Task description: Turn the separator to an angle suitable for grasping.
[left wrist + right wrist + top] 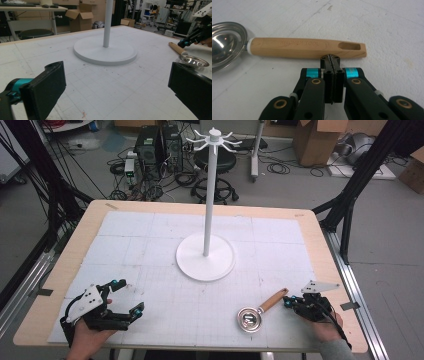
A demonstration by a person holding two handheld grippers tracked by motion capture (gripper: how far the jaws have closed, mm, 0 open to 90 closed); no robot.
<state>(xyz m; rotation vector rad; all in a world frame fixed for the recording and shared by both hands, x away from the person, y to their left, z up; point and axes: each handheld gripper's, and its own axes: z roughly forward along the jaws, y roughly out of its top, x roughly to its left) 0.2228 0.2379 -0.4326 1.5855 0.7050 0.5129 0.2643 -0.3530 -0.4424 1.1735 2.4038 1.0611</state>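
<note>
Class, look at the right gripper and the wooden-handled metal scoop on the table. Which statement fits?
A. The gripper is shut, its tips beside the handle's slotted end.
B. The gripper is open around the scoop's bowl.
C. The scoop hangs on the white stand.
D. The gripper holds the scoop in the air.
A: the right gripper has its jaws pressed together with nothing between them, next to the slotted end of the scoop, which lies flat on the table.

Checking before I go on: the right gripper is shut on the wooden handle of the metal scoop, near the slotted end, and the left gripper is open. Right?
Not quite. The right gripper is shut, but on nothing: in the right gripper view its jaws meet just beside the wooden handle near the slotted end. The left gripper is open.
</note>
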